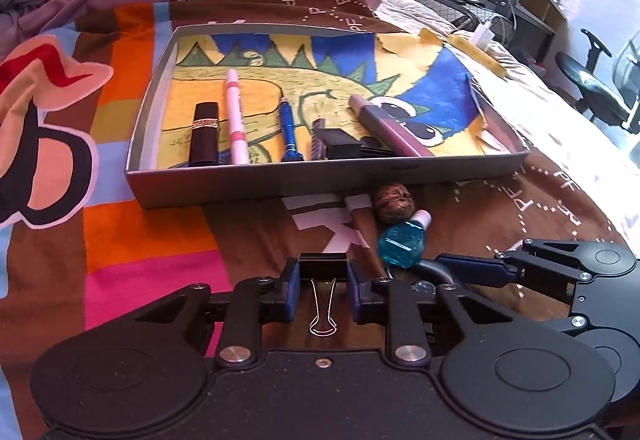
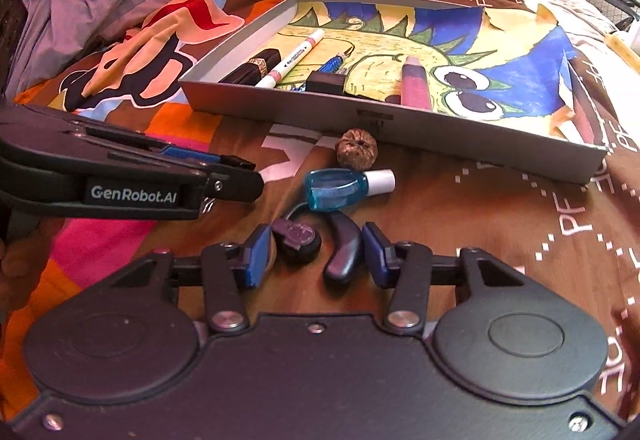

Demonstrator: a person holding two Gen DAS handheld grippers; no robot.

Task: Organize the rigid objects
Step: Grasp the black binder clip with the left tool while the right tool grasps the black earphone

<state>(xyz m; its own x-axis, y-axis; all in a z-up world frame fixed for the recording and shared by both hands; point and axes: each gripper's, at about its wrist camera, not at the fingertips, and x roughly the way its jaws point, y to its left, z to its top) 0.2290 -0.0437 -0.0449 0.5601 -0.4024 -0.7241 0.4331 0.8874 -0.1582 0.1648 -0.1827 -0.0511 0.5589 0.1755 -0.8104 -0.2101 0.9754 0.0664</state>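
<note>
My left gripper (image 1: 323, 284) is pinching a black binder clip (image 1: 322, 267) between its blue pads, the wire handles pointing back at me. My right gripper (image 2: 316, 254) is spread, straddling a dark earpiece (image 2: 320, 246) on the brown cloth (image 2: 460, 220), pads close but not clamping. Just beyond lie a blue bottle (image 2: 340, 187) and a walnut (image 2: 357, 148), beside the tray's near wall. The grey tray (image 1: 320, 175) holds a lipstick (image 1: 205, 133), white marker (image 1: 236, 117), blue pen (image 1: 289, 131), a black block (image 1: 340, 144) and a mauve tube (image 1: 386, 125).
</note>
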